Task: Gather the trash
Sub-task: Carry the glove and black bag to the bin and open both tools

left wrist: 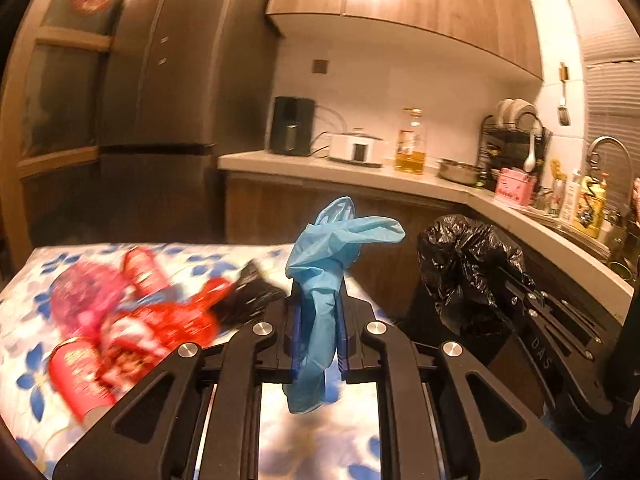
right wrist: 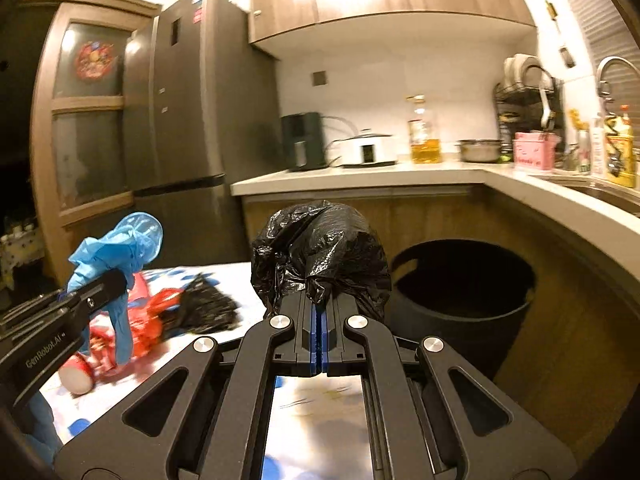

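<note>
My left gripper (left wrist: 319,300) is shut on a crumpled blue glove (left wrist: 324,264) and holds it above the flowered tablecloth (left wrist: 32,344); the glove also shows in the right wrist view (right wrist: 120,252). My right gripper (right wrist: 319,304) is shut on a crumpled black plastic bag (right wrist: 320,256), held in the air beside the table; the bag also shows in the left wrist view (left wrist: 468,272). A black trash bin (right wrist: 464,292) stands open on the floor to the right of the black bag. Red wrappers (left wrist: 132,328), a red cup (right wrist: 78,374) and another black bag (right wrist: 208,308) lie on the table.
A kitchen counter (right wrist: 360,178) runs behind and to the right, with a kettle (right wrist: 304,140), a white cooker (right wrist: 368,148), an oil bottle (right wrist: 424,136) and a pot (right wrist: 478,150). A fridge (right wrist: 188,100) stands at the back left. A sink tap (right wrist: 612,68) is at the far right.
</note>
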Available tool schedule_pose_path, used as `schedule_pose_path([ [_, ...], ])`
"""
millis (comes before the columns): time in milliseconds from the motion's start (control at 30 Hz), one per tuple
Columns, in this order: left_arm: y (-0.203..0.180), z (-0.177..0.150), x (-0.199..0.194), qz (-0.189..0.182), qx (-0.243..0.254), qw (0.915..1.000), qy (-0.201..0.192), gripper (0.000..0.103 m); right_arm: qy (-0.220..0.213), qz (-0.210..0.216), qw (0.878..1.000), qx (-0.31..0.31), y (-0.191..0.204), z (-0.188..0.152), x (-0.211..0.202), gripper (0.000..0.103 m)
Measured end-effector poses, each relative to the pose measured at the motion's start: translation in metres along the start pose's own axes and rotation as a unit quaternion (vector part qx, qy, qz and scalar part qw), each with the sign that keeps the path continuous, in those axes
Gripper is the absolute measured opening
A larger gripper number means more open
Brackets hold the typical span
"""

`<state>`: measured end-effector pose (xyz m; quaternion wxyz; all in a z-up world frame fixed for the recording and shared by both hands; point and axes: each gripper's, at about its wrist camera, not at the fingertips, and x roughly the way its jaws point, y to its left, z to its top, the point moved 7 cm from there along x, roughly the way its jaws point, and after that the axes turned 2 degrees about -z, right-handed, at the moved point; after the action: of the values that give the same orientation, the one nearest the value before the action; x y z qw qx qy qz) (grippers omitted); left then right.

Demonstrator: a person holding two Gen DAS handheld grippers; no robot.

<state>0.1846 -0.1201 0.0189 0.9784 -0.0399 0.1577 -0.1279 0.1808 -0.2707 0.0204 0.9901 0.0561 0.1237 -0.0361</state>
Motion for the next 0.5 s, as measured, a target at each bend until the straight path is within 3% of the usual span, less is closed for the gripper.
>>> schedule_pose_path([
  [500, -0.106, 0.027, 0.069, -0.088, 0.045, 0.9951, -0.001, 0.014, -0.031, -0.091, 0.995, 0.032, -0.110, 0.033, 0.015, 0.001],
])
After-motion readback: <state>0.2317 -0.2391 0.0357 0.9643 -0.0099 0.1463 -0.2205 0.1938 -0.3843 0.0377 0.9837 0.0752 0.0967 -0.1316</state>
